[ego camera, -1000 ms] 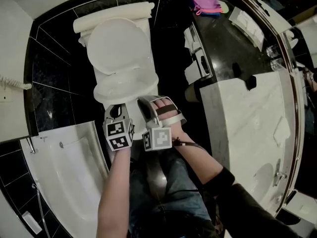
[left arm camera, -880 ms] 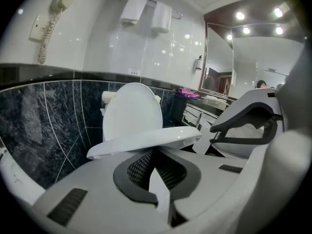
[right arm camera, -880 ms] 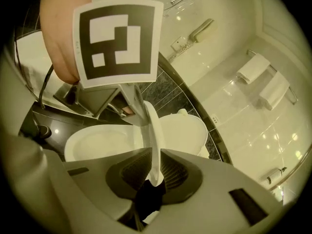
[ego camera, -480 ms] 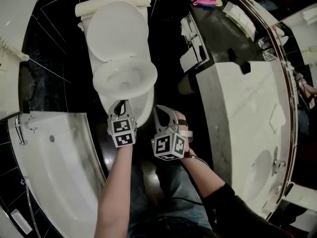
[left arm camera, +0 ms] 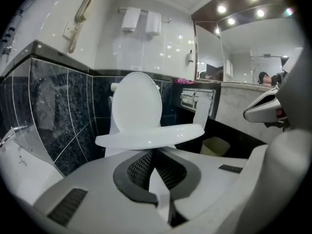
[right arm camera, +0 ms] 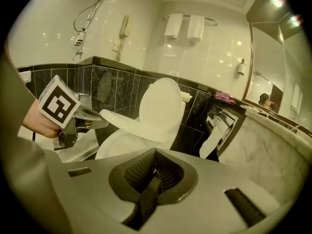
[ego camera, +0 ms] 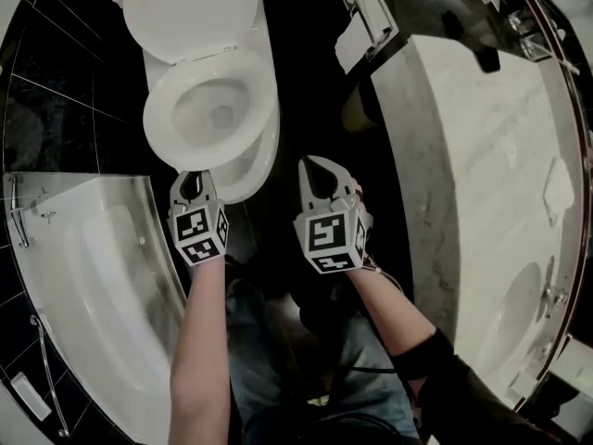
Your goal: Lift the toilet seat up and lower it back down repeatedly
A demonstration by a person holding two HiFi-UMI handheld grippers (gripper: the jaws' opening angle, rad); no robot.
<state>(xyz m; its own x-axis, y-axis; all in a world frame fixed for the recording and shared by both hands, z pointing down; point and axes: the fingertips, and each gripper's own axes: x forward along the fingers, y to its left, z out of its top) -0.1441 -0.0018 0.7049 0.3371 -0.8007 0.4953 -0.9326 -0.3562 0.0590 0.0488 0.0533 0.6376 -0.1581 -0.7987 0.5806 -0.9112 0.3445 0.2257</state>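
You hold the toilet seat [ego camera: 156, 119] half-raised over the bowl [ego camera: 245, 180], left gripper [ego camera: 192, 178] jaws clamped on its front; right gripper [ego camera: 315, 167] jaws closed, empty; more cycles likely remain.

bathrm w/ toilet [ego camera: 248, 109], tub [ego camera: 102, 276], marble vanity [ego camera: 473, 184].

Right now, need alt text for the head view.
A person's left hand-held gripper is at the front edge of the white toilet seat, lid raised; the right hand-held gripper hovers beside it. Bathtub left, marble counter right.
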